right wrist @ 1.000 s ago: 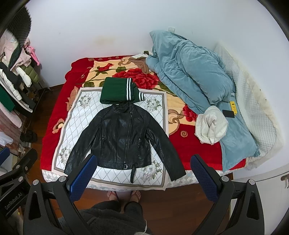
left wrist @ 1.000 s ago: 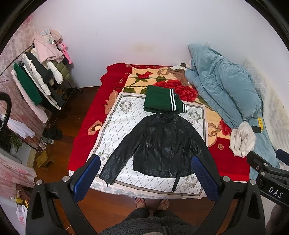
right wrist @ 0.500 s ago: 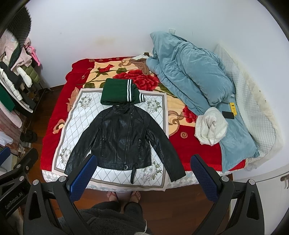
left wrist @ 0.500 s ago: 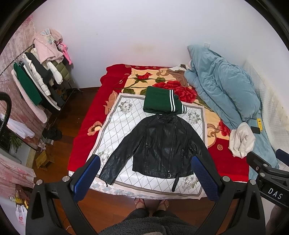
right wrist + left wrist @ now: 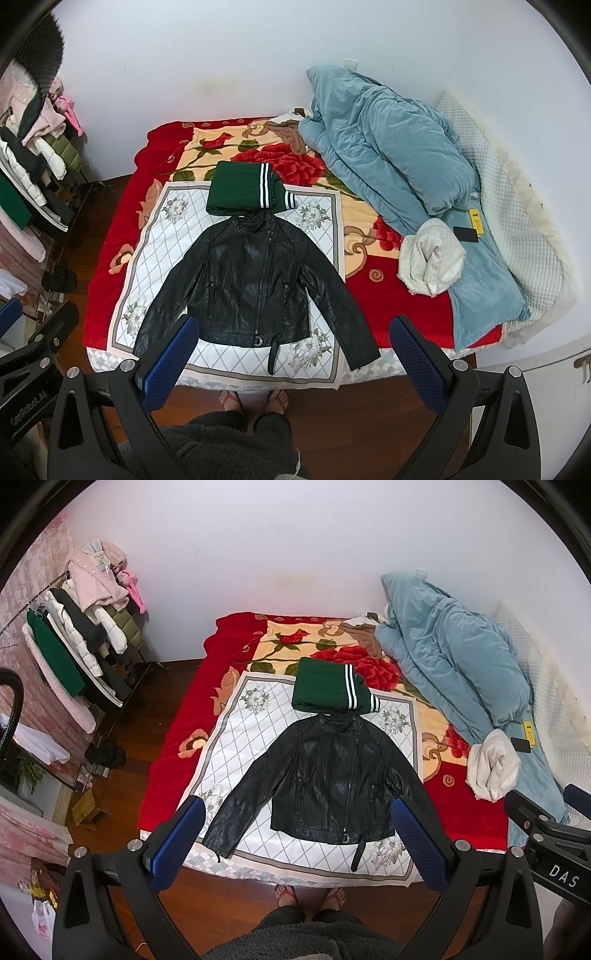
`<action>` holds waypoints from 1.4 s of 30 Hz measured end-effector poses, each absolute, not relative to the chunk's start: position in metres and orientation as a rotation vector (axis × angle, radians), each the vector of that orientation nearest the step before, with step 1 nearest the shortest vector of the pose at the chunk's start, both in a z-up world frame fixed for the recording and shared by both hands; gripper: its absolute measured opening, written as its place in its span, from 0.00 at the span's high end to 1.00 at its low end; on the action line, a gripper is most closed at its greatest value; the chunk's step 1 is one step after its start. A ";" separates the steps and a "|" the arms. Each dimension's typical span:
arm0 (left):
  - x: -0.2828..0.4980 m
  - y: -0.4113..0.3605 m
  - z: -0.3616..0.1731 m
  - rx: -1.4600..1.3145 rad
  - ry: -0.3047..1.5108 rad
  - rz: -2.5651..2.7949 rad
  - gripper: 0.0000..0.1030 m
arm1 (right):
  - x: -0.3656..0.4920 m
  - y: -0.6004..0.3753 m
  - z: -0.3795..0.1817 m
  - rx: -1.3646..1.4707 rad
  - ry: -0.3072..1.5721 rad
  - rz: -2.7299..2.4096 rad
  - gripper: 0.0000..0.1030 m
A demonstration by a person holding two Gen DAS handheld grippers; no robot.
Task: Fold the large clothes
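A black leather jacket (image 5: 332, 779) lies flat, front up, sleeves spread, on a white diamond-patterned cloth (image 5: 251, 731) on the bed; it also shows in the right wrist view (image 5: 255, 280). A folded green garment with white stripes (image 5: 330, 690) sits just beyond its collar, also in the right wrist view (image 5: 243, 190). My left gripper (image 5: 295, 842) is open and empty, held high above the bed's near edge. My right gripper (image 5: 293, 360) is open and empty, likewise high above the near edge.
A blue duvet (image 5: 399, 155) and a rolled white towel (image 5: 432, 258) lie on the bed's right side, with a phone (image 5: 465, 233) beside them. A clothes rack (image 5: 74, 653) stands left. The person's feet (image 5: 310, 893) stand on the wood floor at the bed's edge.
Both views have shifted very slightly; the jacket and other clothes have not moved, and both grippers stay open.
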State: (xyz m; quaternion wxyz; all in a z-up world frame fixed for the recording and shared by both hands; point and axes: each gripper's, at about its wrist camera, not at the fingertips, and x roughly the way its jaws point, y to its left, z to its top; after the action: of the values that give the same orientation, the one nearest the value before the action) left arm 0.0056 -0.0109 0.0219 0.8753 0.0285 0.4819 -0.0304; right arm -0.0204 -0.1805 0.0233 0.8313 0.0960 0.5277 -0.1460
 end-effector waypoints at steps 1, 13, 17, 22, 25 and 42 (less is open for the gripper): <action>0.007 -0.012 0.023 0.060 1.004 -0.065 0.00 | -0.021 -0.181 0.023 0.203 1.119 -0.309 0.00; 0.037 -0.016 0.015 0.078 0.980 -0.071 0.00 | -0.010 -0.177 0.028 0.221 1.118 -0.323 0.00; 0.084 -0.019 -0.018 0.108 0.964 -0.031 0.00 | 0.009 -0.197 -0.007 0.323 1.091 -0.354 0.00; 0.106 -0.004 -0.096 0.175 0.929 -0.006 0.00 | 0.007 -0.257 -0.114 0.571 1.151 -0.505 0.19; 0.136 -0.018 -0.151 0.198 0.993 0.006 0.00 | 0.001 -0.294 -0.192 0.719 1.210 -0.609 0.41; 0.199 -0.171 -0.471 0.335 1.360 0.003 0.00 | -0.141 -0.384 -0.708 1.887 0.924 -0.980 0.44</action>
State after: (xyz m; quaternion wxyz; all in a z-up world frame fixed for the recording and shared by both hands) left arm 0.1985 -0.1707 -0.4708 0.7645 0.1543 0.6259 0.0016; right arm -0.1412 -0.3838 -0.7081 0.3999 0.7460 0.3653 -0.3874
